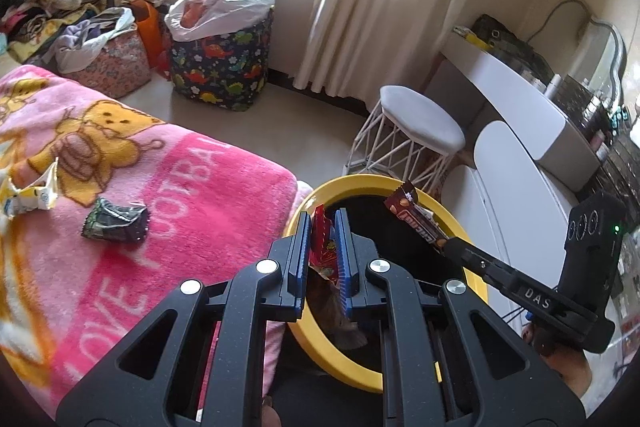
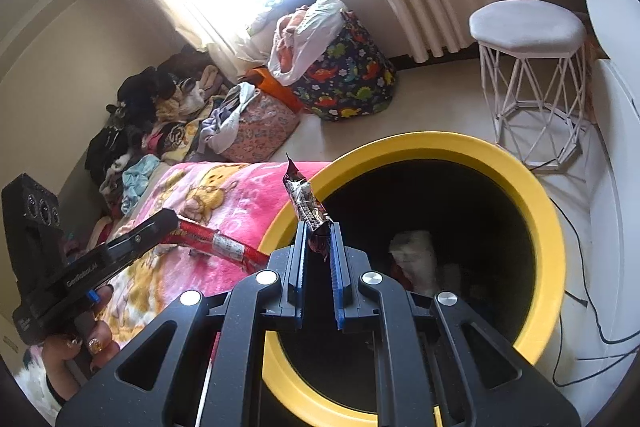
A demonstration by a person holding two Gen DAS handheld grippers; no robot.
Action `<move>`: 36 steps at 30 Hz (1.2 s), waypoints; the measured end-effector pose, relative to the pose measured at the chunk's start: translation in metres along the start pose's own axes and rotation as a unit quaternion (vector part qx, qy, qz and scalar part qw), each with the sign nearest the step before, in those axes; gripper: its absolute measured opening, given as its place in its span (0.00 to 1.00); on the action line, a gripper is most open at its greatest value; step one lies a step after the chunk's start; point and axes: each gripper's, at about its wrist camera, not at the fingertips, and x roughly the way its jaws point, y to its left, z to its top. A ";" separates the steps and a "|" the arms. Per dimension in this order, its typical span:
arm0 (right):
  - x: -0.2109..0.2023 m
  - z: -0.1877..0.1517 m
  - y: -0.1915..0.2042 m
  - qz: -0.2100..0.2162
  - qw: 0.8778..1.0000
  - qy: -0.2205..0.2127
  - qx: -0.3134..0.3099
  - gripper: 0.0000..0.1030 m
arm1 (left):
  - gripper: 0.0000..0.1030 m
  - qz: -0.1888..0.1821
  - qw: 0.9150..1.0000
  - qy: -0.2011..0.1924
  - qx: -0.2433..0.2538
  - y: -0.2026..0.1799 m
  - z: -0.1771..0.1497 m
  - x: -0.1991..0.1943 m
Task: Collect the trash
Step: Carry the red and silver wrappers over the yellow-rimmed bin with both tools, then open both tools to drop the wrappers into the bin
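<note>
My left gripper (image 1: pixel 325 223) is shut on a red snack wrapper (image 1: pixel 323 247), held over the near rim of a yellow-rimmed bin (image 1: pixel 352 183) with a dark inside. My right gripper (image 2: pixel 318 229) is shut on a brown chocolate-bar wrapper (image 2: pixel 302 199) above the same bin (image 2: pixel 520 163). The brown wrapper (image 1: pixel 416 219) and the right gripper (image 1: pixel 448 247) show in the left wrist view over the bin's far side. In the right wrist view the left gripper (image 2: pixel 172 219) holds the red wrapper (image 2: pixel 220 241) out flat. On the pink blanket (image 1: pixel 180 195) lie a dark crumpled wrapper (image 1: pixel 116 223) and a white one (image 1: pixel 30 193).
A white wire-leg stool (image 1: pixel 416 131) stands just behind the bin, with a white desk (image 1: pixel 520 99) to its right. A dinosaur-print hamper (image 1: pixel 220 59) and piles of clothes sit by the curtains. Some white and red trash (image 2: pixel 412 259) lies in the bin. Cables (image 2: pixel 592 307) run along the floor.
</note>
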 end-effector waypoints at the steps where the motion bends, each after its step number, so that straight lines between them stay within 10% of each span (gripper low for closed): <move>1: 0.000 0.000 -0.002 -0.001 1.000 0.000 0.003 0.10 | 0.08 -0.002 1.000 0.002 0.003 -0.002 -0.001 0.001; 29: 0.006 -0.005 -0.040 -0.057 0.997 0.010 0.059 0.11 | 0.09 -0.051 0.996 0.060 0.041 -0.038 -0.027 0.036; 36: 0.005 -0.005 -0.037 -0.058 0.996 0.006 0.062 0.41 | 0.56 -0.046 0.997 0.051 0.028 -0.028 -0.025 0.034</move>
